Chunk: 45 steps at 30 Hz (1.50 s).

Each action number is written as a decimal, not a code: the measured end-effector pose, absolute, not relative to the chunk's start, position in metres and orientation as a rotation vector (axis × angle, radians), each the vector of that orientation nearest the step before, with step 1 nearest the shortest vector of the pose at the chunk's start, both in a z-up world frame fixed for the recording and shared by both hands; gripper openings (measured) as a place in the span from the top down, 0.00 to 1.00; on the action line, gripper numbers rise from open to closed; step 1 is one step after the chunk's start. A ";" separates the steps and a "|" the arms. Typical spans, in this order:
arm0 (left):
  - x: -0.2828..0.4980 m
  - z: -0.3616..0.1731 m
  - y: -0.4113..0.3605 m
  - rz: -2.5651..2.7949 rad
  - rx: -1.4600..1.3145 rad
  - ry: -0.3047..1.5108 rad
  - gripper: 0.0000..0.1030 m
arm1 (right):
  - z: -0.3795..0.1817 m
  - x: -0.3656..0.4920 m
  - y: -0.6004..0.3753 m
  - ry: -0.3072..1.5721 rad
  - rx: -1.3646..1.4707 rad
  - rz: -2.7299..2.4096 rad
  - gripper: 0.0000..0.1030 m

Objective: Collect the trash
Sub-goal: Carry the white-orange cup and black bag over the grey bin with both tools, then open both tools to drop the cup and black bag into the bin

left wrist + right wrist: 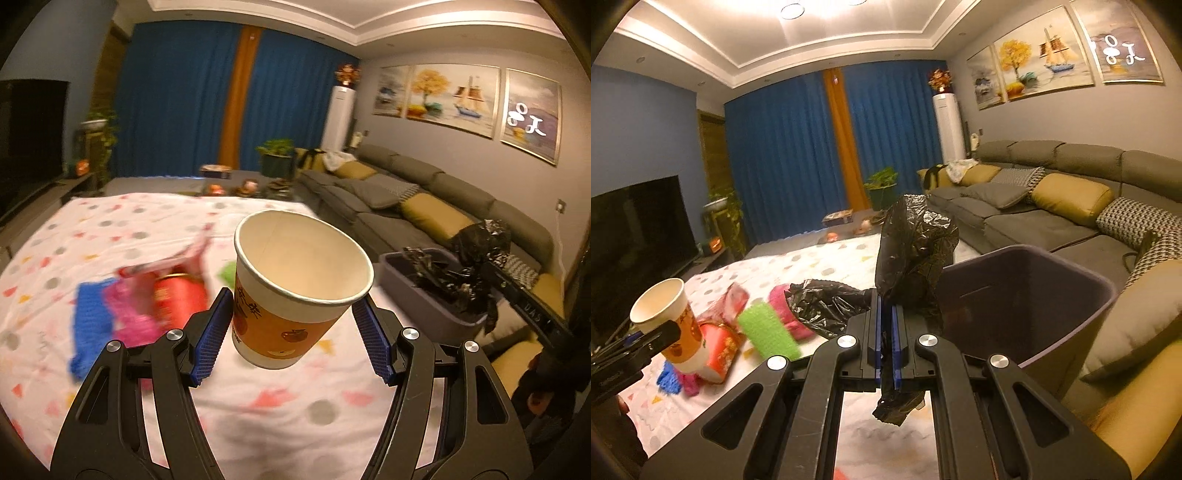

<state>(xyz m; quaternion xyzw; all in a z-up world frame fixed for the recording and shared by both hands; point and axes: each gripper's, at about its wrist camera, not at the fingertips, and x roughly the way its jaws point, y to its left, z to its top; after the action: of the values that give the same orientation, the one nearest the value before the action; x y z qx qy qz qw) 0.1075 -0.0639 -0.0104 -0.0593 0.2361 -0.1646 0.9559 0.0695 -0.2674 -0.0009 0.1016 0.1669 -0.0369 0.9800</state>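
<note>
Currently carrying paper cup (301, 291) in left gripper (293, 332), blue pads pressing its lower sides, jaws spread wide around it, cup tilting, off the tablecloth (110, 229). Likely heading toward gray bin (436, 314), sitting just right of the cup beside the sofa (424, 199). Right gripper (886, 343) pinching black bag (916, 240) tight, jaws nearly closed, probably lifting the liner clear to keep the bin mouth open. Cup looking empty, white inside, orange band with apple prints, undented. Remaining litter lying left of the cup: red can (177, 299), pink scrap (129, 314), blue scrap (90, 321), blurred.
</note>
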 end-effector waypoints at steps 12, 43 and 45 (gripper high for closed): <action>0.145 0.002 -0.175 -0.550 -0.080 0.421 0.37 | -0.008 0.093 -0.329 0.317 0.216 -0.239 0.94; 0.207 -0.045 -0.289 -0.713 -0.025 0.545 0.37 | -0.035 0.121 -0.357 0.388 0.254 -0.261 0.94; 0.210 -0.048 -0.290 -0.717 -0.027 0.554 0.37 | -0.036 0.121 -0.356 0.393 0.259 -0.263 0.94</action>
<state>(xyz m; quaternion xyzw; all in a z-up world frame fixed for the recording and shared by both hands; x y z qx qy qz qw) 0.2098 -0.2900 -0.0477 -0.0128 0.2678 -0.3464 0.8990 0.1212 -0.3559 -0.0363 0.1279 0.1939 -0.1301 0.9639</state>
